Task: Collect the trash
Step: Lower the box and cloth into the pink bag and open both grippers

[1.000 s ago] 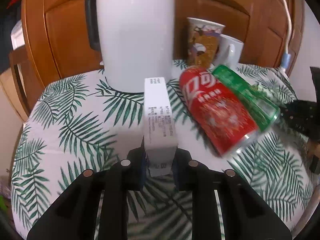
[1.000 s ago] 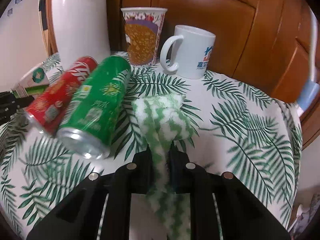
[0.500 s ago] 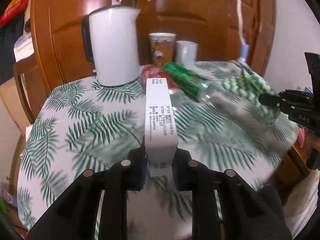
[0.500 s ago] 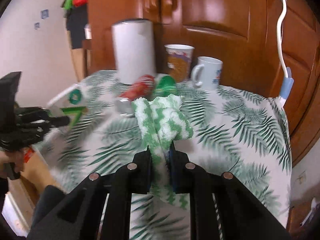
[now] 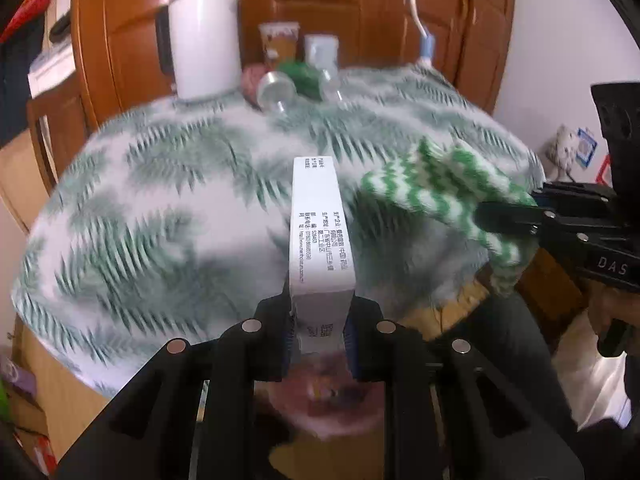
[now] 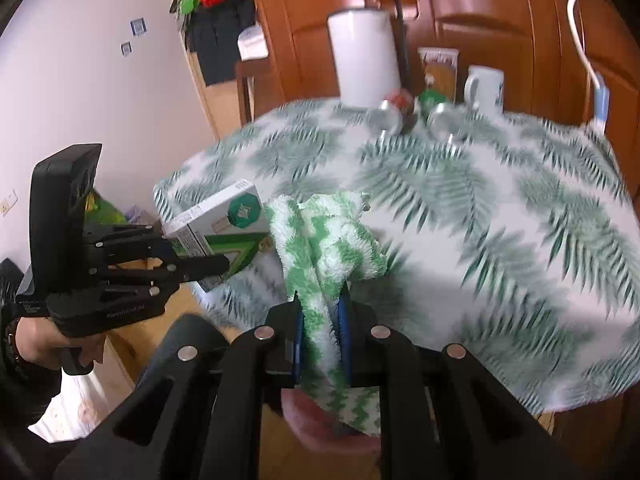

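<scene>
With both loads clear of the table (image 5: 132, 208), I judge the step in hand to be the carry to wherever the trash goes, and no bin shows plainly in either view. My left gripper (image 5: 318, 332) has its jaws nearly closed on the bottom end of the white box (image 5: 320, 228), which stands up from the pads towards twelve o'clock. My right gripper (image 6: 322, 340) is clamped fully down on the green-and-white cloth (image 6: 328, 244), whose bulk flops above the jaws while a tail hangs below them. In the right view the left gripper sits at nine o'clock with the box just beside the cloth, perhaps touching it.

To do this well I would keep both grips as they are and hold the two hands a little apart, so the cloth does not snag the box corner. The box is gripped low and stands tall, so a hard swing could lever it out; I would move smoothly and keep it upright. A pink shape below the jaws in both views is too blurred to name. The two cans (image 6: 412, 114) lie at twelve o'clock on the table beside the kettle (image 6: 366, 60), the cup (image 6: 438, 68) and the mug (image 6: 484, 86), not yet collected.
</scene>
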Demonstrator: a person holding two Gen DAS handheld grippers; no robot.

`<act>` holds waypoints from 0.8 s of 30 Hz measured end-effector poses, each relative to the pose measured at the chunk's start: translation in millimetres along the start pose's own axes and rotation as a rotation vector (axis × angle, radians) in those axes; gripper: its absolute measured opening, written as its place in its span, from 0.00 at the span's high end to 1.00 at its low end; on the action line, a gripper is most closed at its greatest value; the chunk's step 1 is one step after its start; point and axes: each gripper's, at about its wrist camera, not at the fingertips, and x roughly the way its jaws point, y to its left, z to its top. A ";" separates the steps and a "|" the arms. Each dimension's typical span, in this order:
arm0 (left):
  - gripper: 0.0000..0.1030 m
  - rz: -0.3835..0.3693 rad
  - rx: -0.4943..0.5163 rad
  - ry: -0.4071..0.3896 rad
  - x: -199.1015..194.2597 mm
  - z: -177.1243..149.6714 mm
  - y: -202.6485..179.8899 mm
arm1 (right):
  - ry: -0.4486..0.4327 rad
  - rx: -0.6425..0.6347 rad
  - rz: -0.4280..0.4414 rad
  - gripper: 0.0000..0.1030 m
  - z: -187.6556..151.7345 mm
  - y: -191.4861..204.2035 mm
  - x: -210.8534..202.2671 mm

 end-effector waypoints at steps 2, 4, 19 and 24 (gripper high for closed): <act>0.80 -0.008 0.007 0.040 6.2 -20.5 -7.7 | 0.046 0.006 0.006 0.87 -21.6 4.7 11.9; 0.80 -0.016 0.011 0.090 19.6 -41.8 -13.8 | 0.088 0.016 0.014 0.87 -38.5 6.9 25.5; 0.80 -0.030 -0.042 0.529 204.5 -158.6 -1.1 | 0.482 0.084 -0.032 0.87 -161.1 -34.8 217.5; 0.80 -0.022 -0.062 0.588 235.7 -172.0 6.1 | 0.547 0.098 -0.039 0.86 -179.1 -49.0 254.6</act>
